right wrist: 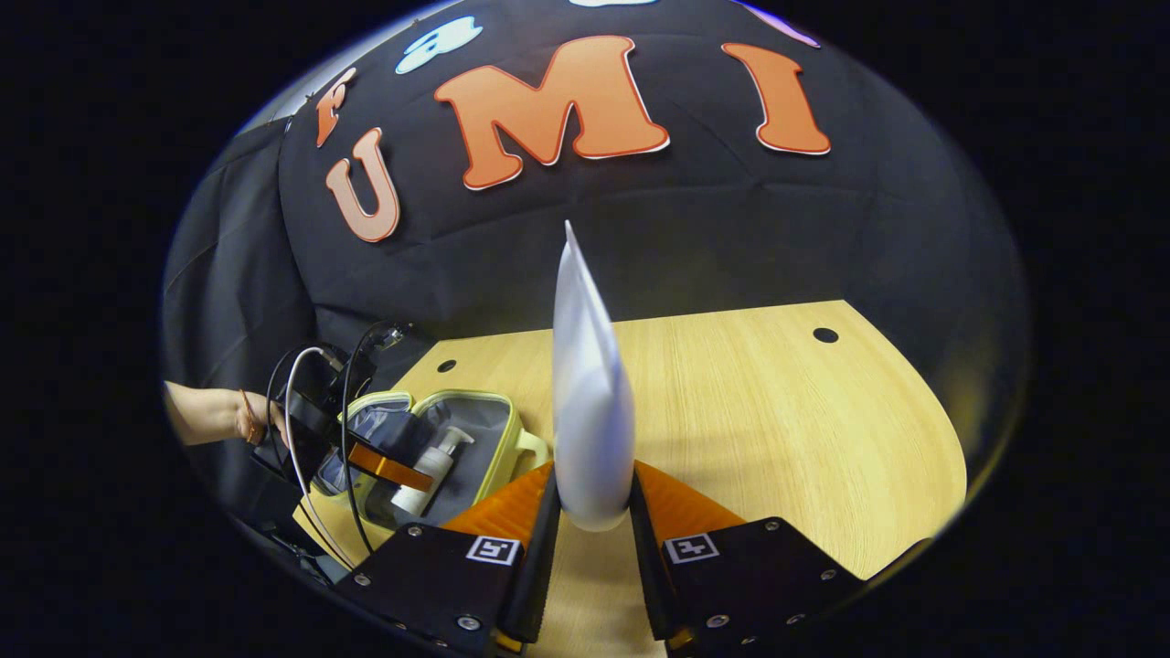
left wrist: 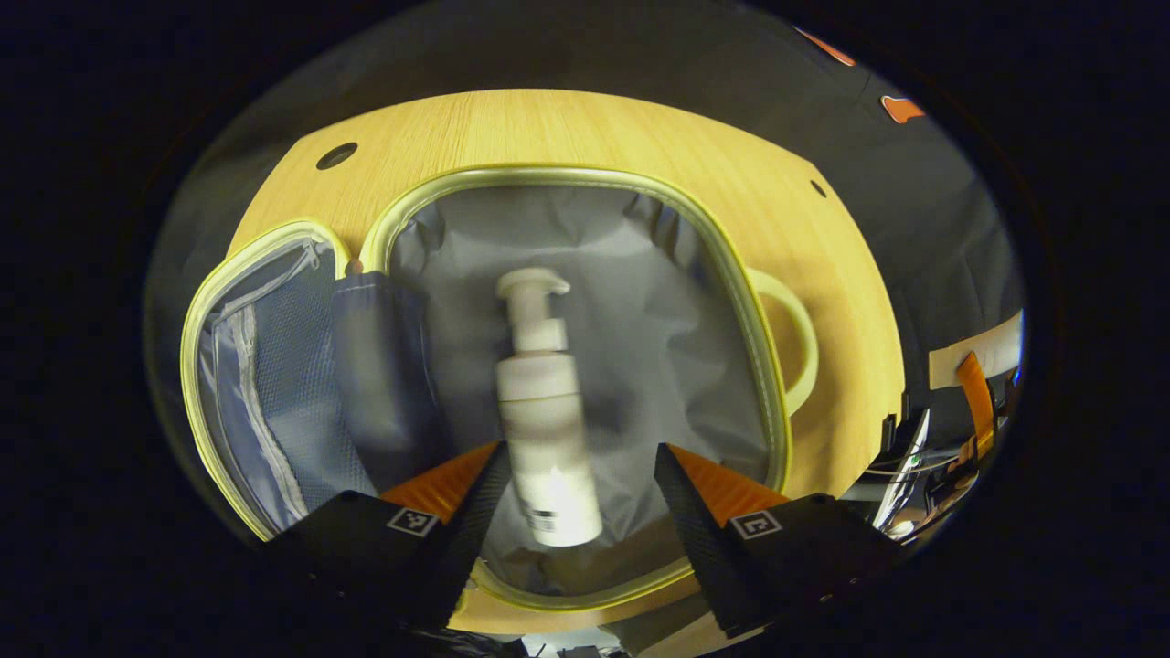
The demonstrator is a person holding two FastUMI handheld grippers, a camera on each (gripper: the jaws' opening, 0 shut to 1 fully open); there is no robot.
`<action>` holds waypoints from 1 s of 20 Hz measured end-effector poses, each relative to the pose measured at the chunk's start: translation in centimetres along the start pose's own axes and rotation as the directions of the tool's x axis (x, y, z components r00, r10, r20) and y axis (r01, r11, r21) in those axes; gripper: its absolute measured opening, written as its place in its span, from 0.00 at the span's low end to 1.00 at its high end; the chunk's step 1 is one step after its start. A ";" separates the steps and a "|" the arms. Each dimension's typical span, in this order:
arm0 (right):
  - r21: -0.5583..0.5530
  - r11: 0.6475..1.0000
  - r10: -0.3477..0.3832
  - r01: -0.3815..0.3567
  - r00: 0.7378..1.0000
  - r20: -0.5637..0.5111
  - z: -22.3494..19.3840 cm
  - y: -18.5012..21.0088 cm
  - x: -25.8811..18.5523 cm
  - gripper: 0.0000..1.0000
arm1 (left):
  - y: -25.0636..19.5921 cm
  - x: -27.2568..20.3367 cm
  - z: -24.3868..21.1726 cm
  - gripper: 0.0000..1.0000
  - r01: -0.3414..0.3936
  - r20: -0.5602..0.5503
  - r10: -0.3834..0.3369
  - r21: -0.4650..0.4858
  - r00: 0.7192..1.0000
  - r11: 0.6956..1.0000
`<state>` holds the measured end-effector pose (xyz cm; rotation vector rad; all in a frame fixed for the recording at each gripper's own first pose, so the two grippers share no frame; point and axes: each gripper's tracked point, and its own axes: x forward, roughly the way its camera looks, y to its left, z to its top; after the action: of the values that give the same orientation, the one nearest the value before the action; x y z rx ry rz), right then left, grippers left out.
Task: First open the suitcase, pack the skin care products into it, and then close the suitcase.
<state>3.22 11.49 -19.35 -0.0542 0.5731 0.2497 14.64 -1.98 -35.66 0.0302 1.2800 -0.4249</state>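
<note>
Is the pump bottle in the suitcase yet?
In: the pump bottle lies on the grey lining inside the open suitcase, between the open left tongs.

suitcase point(left wrist: 585, 228) open | pump bottle point(left wrist: 544, 411) mid-compartment | table point(right wrist: 777, 429) right bare

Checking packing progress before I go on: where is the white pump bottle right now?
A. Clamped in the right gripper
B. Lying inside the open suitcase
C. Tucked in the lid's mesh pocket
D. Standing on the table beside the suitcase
B: the pump bottle lies on the grey lining of the open suitcase, between the open fingers of the left gripper.
</note>
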 end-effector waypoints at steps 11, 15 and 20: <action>-0.047 0.981 0.178 -0.188 0.968 -0.177 0.6 11.4 3.6 0.43 | 2.4 -17.5 6.2 0.99 -0.135 0.587 0.068 0.072 0.807 0.988; -0.024 0.971 0.219 -0.239 0.923 -0.317 -1.5 15.6 5.3 0.43 | 7.4 -25.7 4.9 0.98 -0.204 0.734 0.131 0.010 0.667 0.979; -0.011 0.964 0.219 -0.267 0.813 -0.539 -7.3 19.6 8.2 0.44 | 10.9 -35.9 1.9 0.98 -0.240 0.773 0.218 -0.088 0.595 0.967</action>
<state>1.11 31.41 -29.50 -0.1382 1.1338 0.5192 12.02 18.07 -3.97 0.0271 0.3788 -0.1793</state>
